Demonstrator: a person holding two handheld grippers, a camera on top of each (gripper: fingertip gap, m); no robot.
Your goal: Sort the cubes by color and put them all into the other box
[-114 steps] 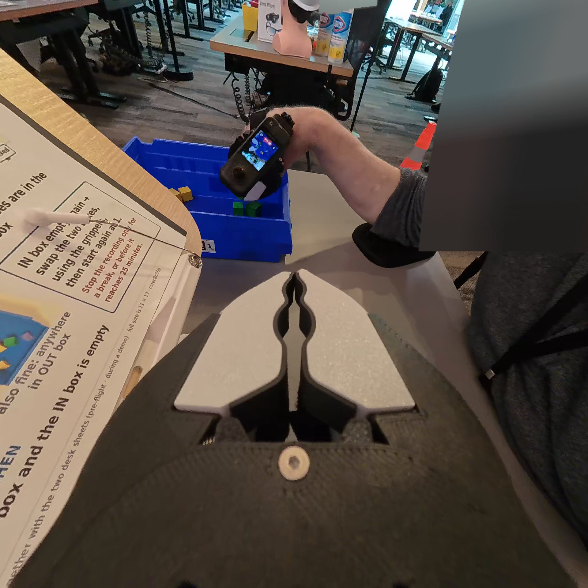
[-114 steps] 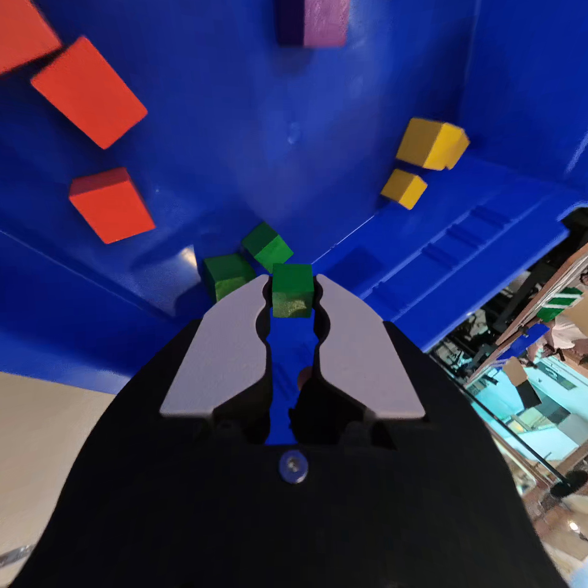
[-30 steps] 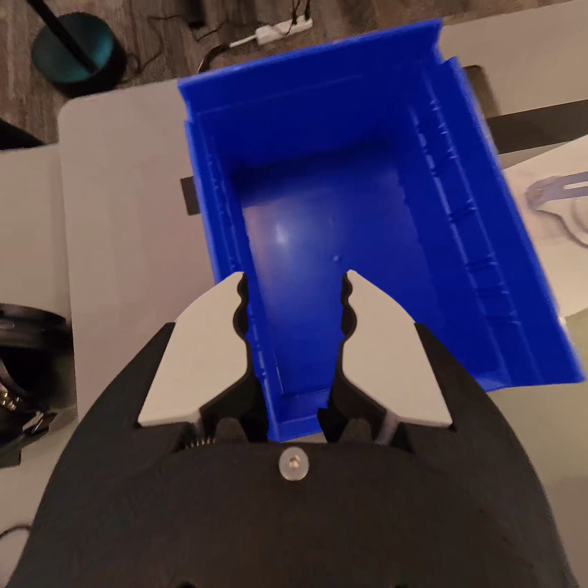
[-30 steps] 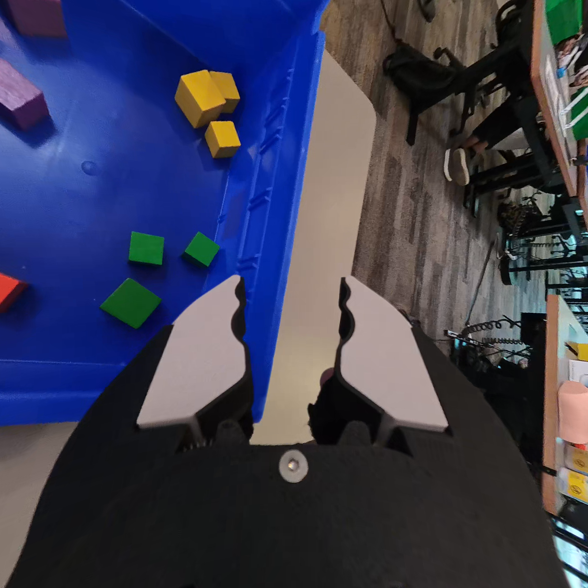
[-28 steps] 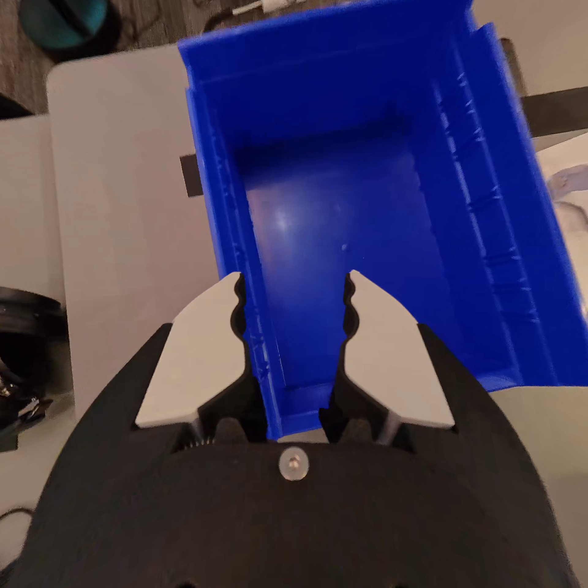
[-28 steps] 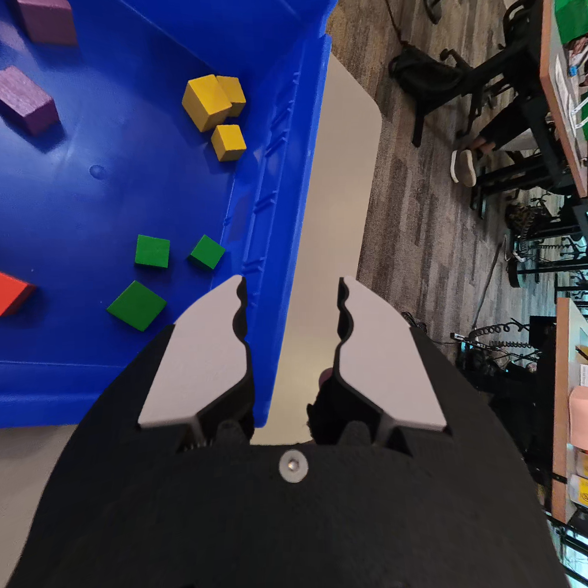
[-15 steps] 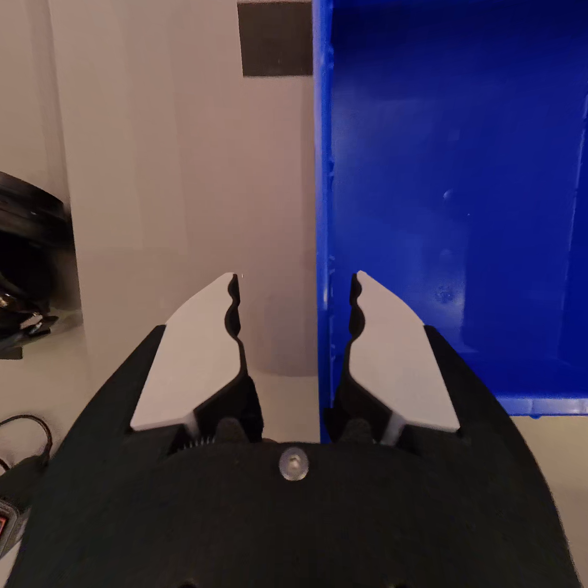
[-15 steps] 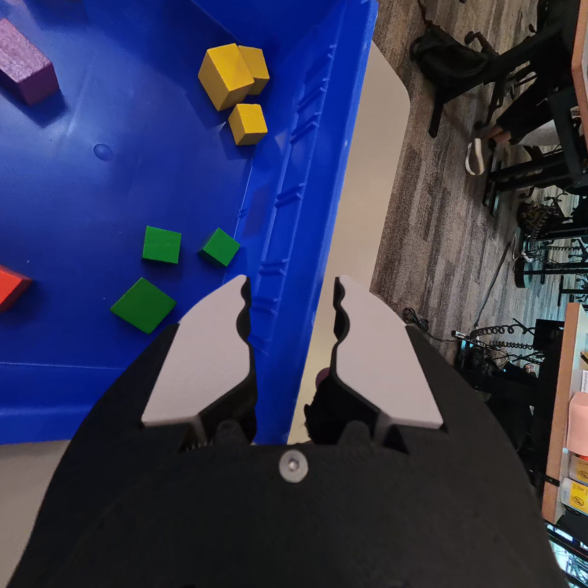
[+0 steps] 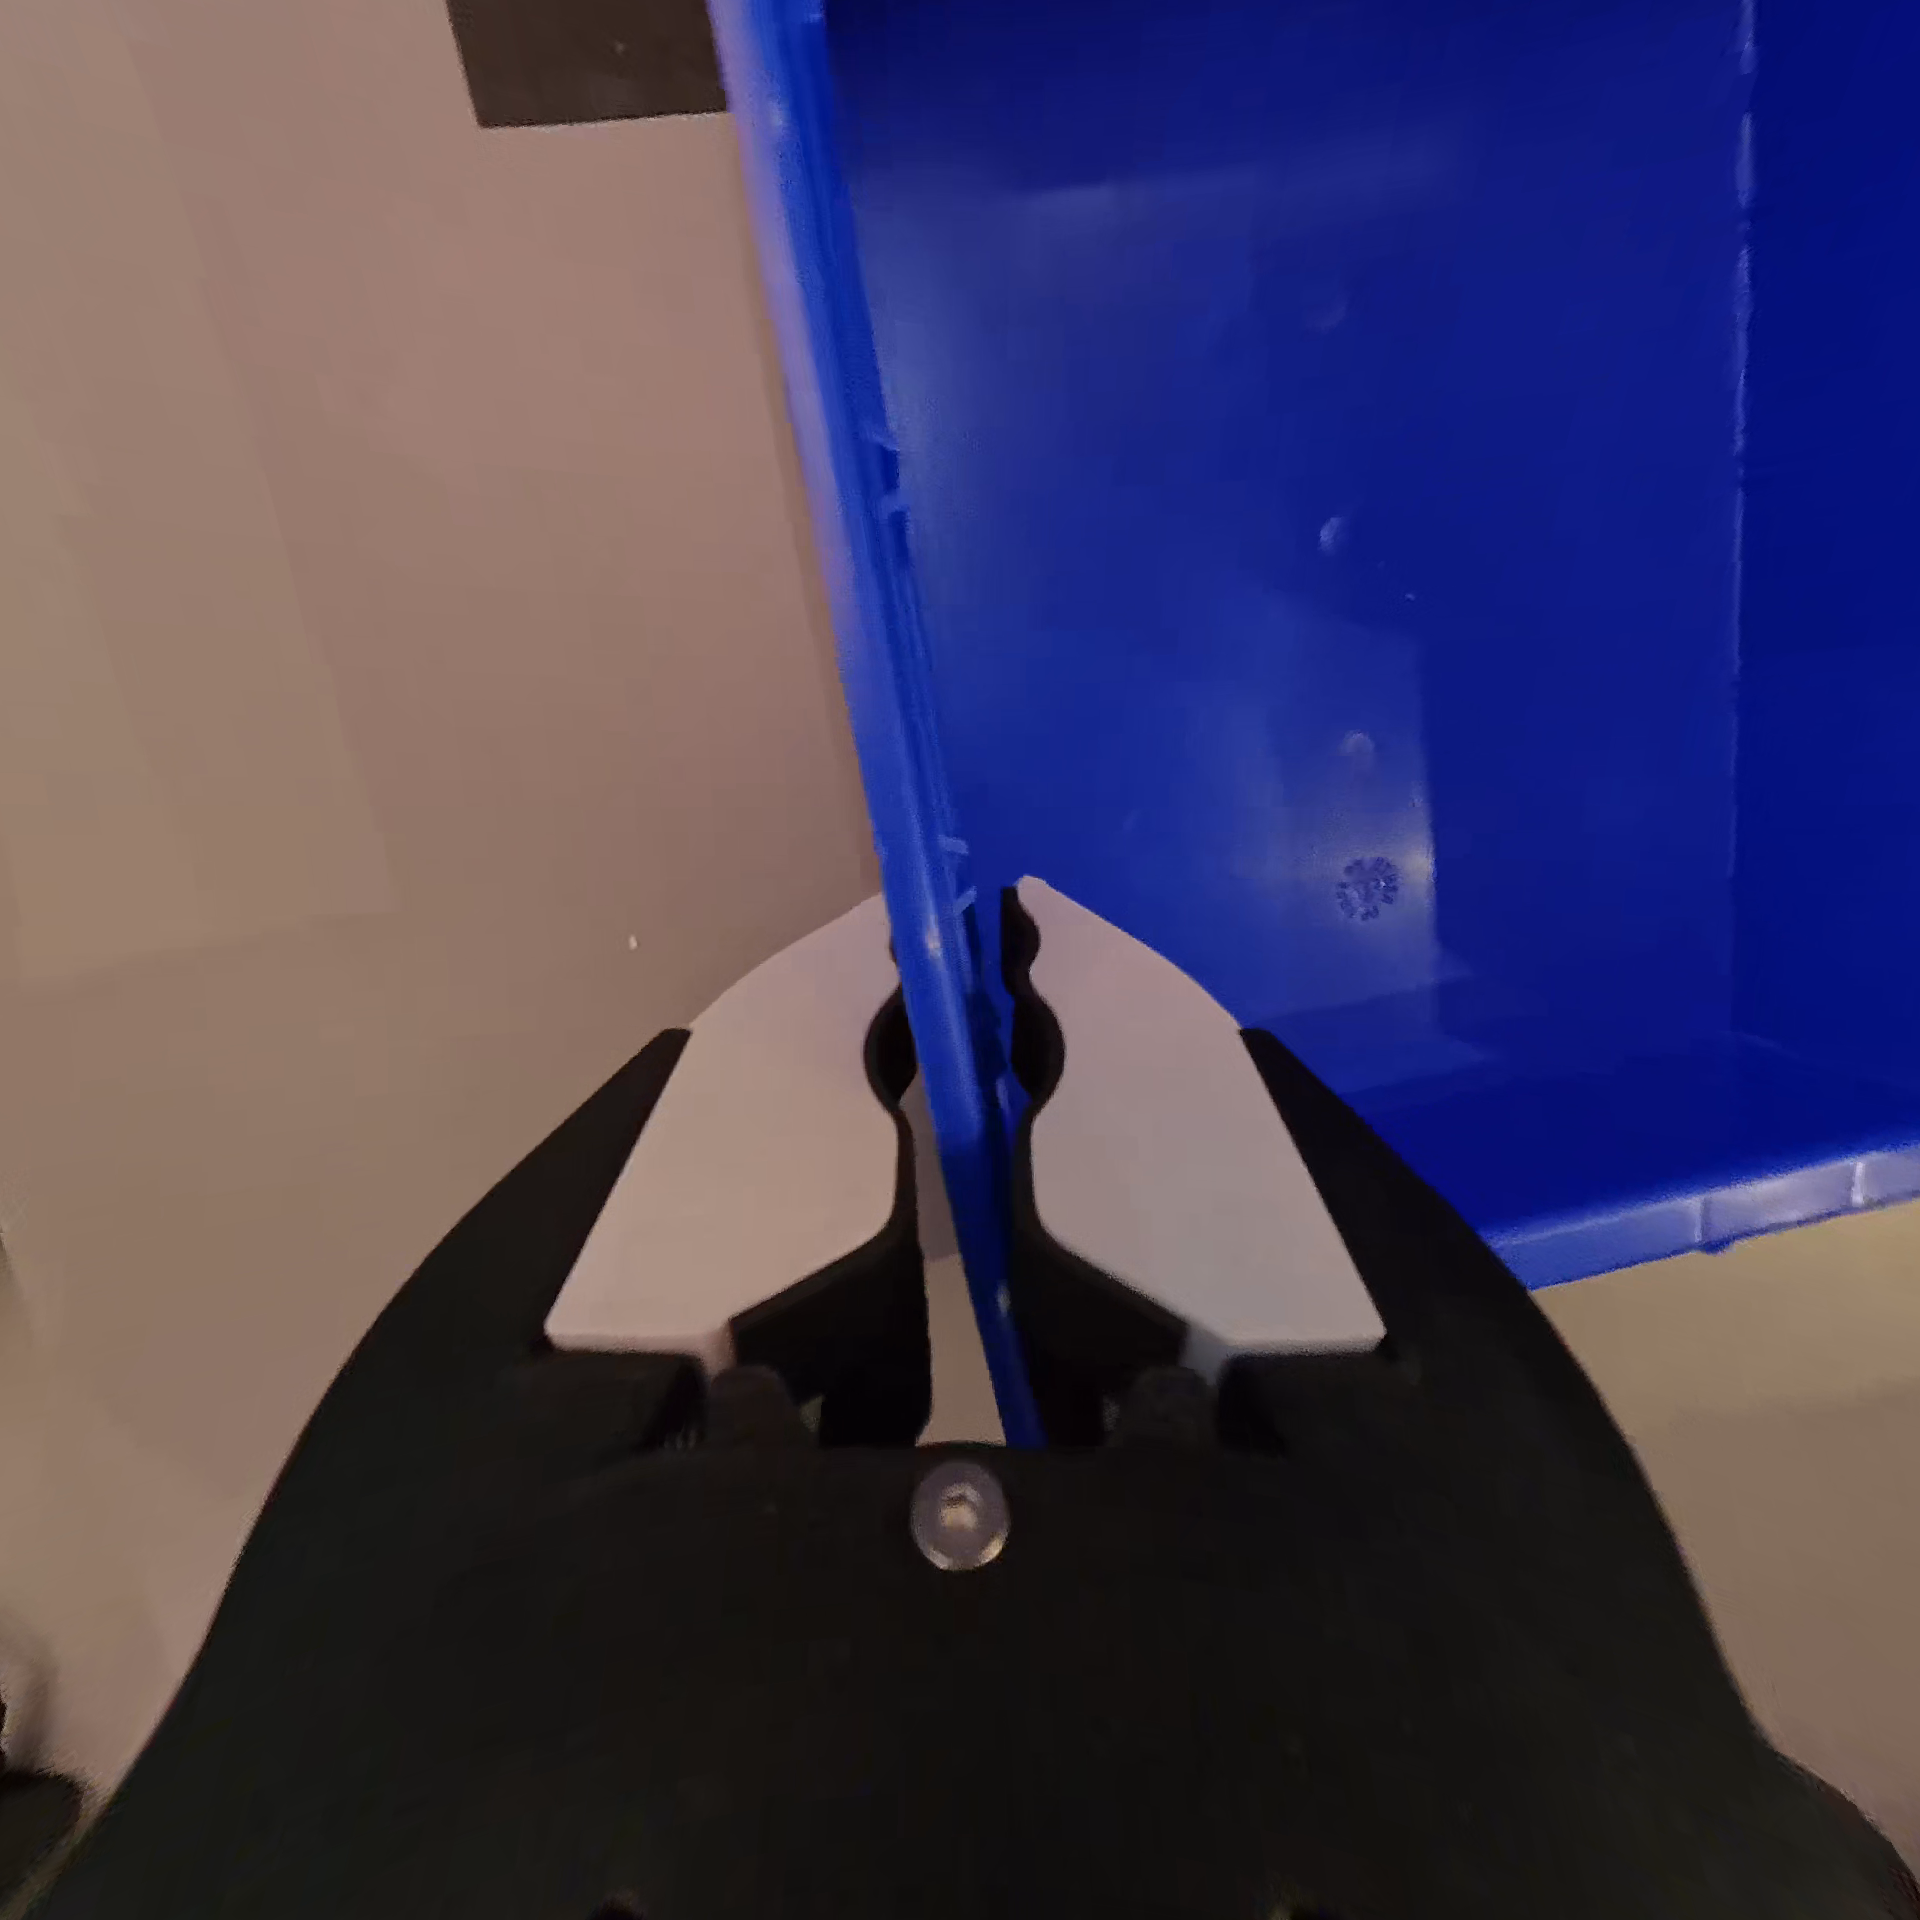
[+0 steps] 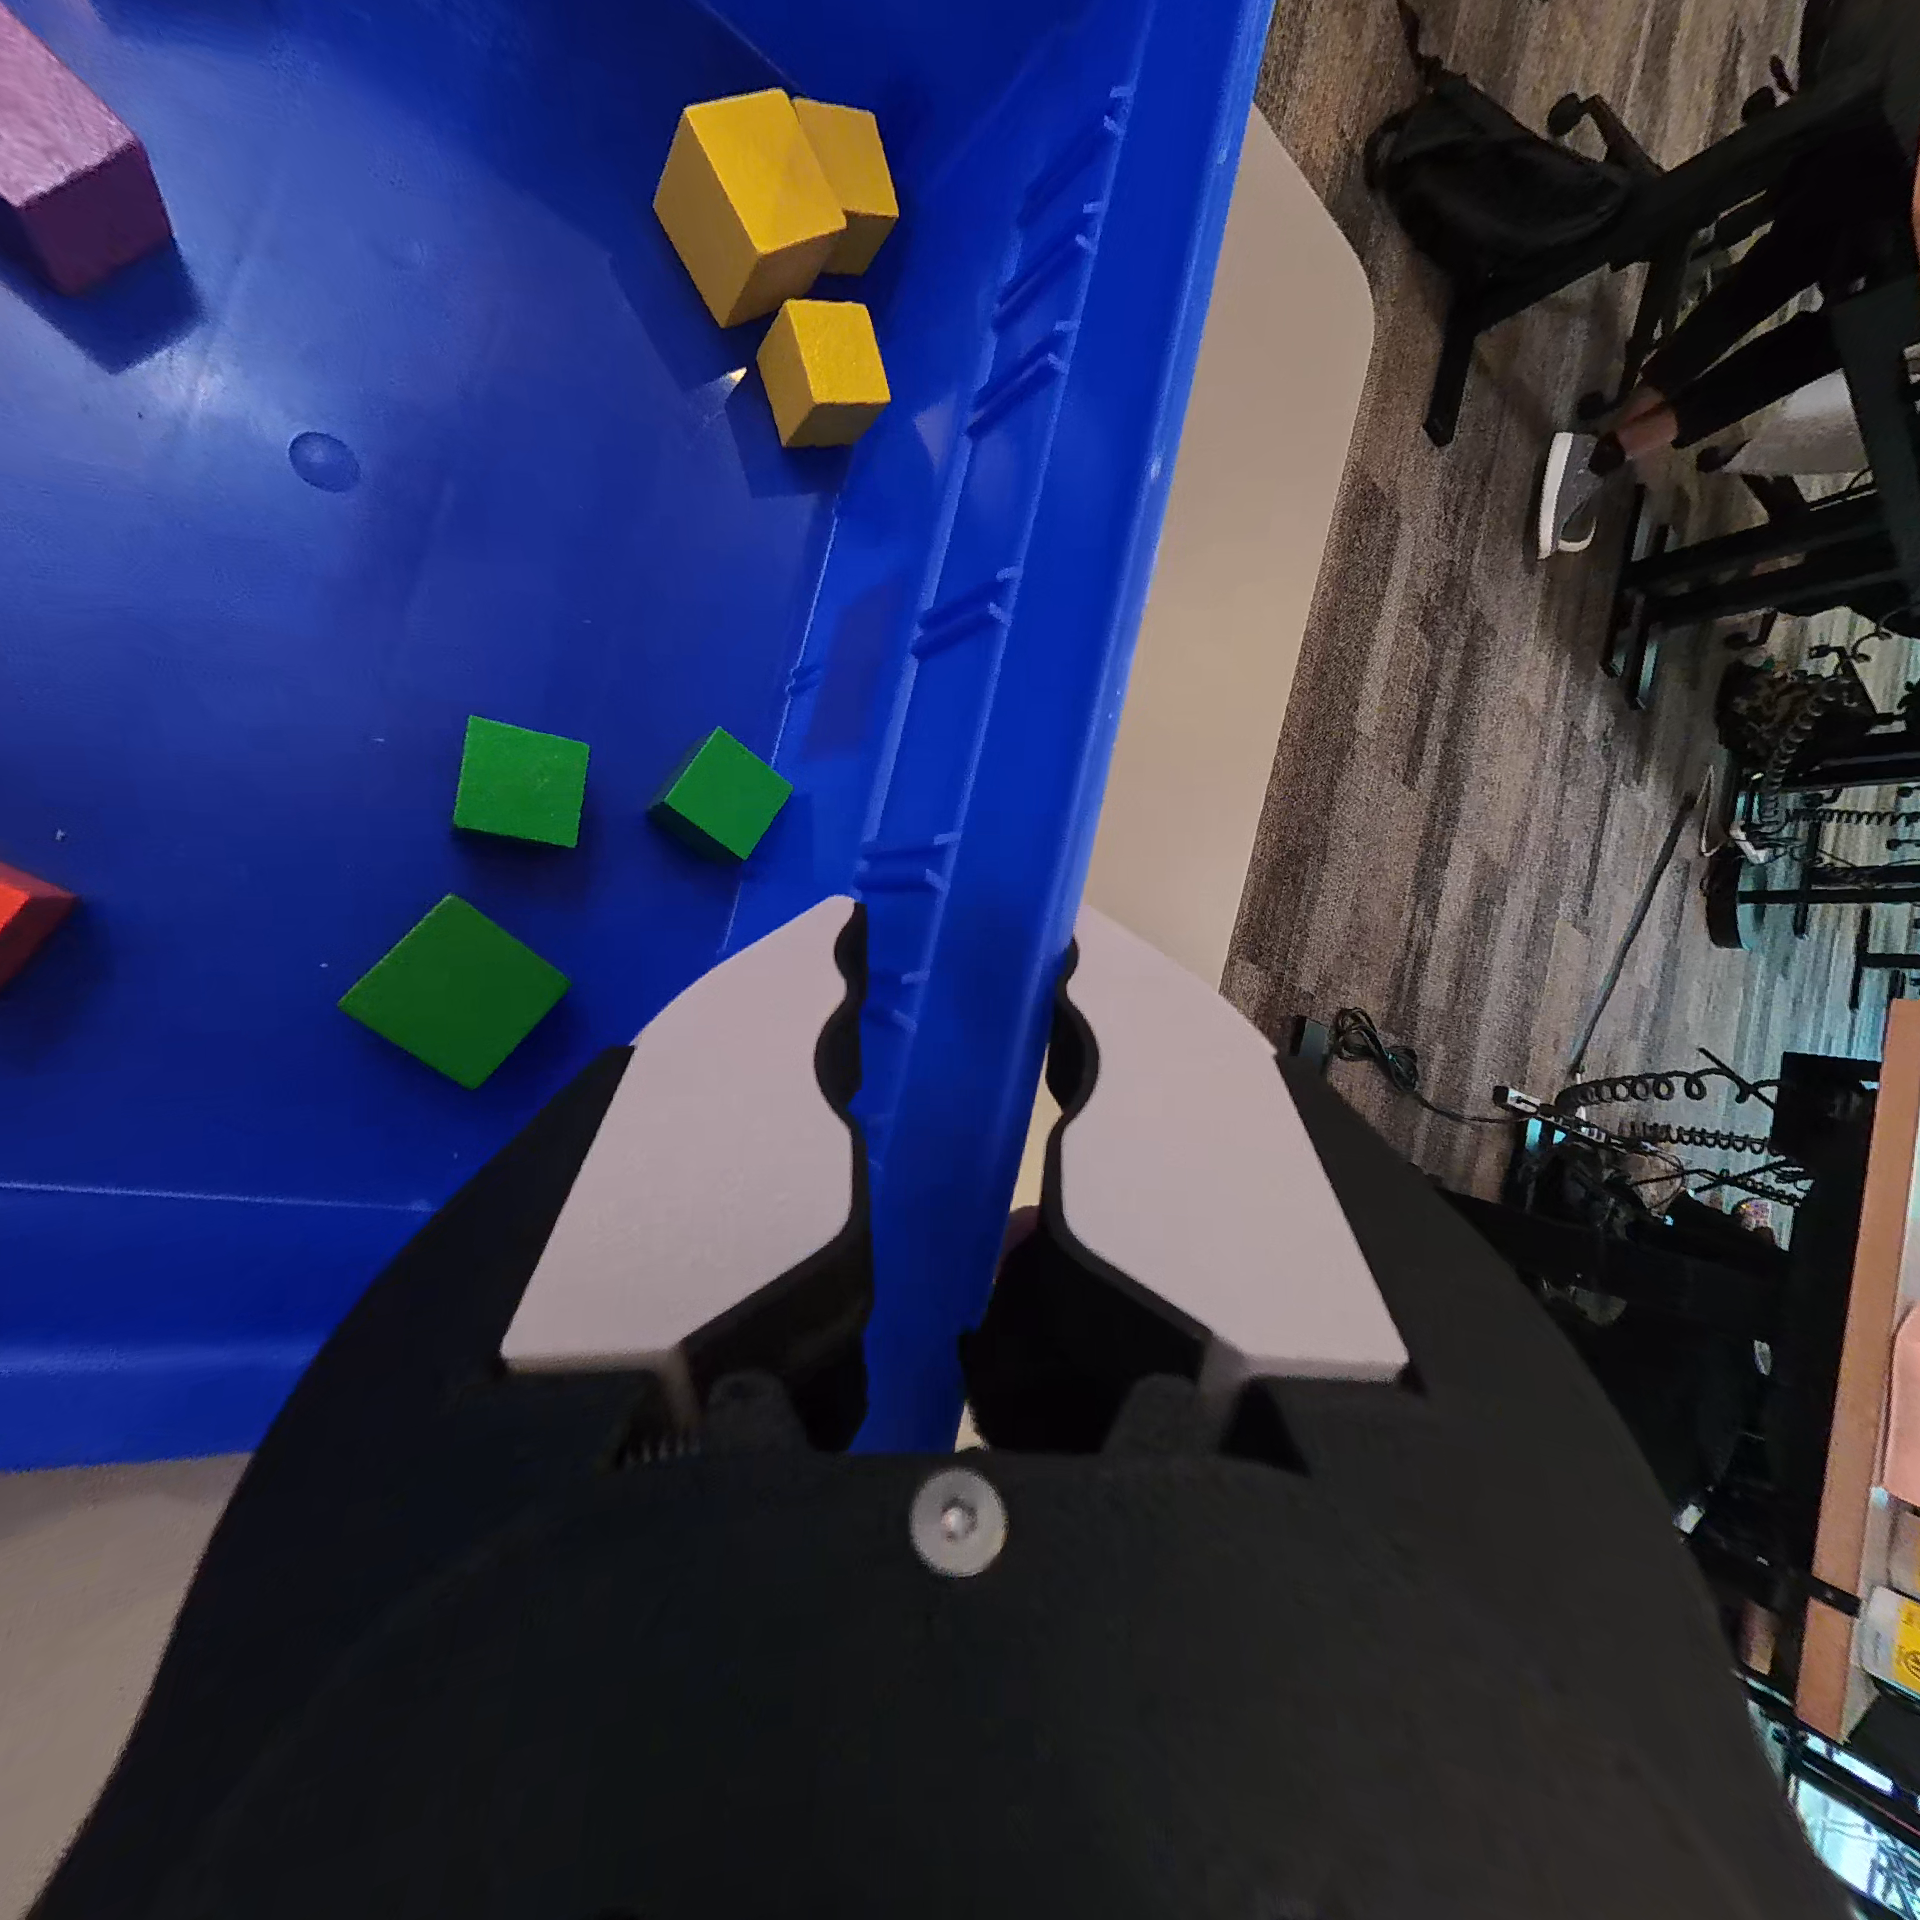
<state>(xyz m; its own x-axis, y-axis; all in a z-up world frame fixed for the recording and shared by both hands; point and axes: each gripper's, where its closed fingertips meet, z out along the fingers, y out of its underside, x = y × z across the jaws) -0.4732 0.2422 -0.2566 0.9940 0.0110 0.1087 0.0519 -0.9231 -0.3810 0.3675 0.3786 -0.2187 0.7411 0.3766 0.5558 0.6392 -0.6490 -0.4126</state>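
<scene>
No readable text in either view. Round moulded stamp point(image 9: 1369, 886) on box point(image 9: 1351, 416) floor, 3 o'clock of frame centre, characters too small to make out. Yellow label point(image 10: 1899, 1652) on item at 4 o'clock edge of right wrist view, blurred.

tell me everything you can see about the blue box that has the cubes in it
The blue box is a glossy moulded plastic bin with a smooth floor and a ribbed, double-lipped side wall. It sits on a pale table. Inside lie three green cubes, three yellow cubes clustered by the wall, a purple block and part of a red one. The right gripper straddles its side wall, one finger inside, one outside, closed against the rim.
</scene>
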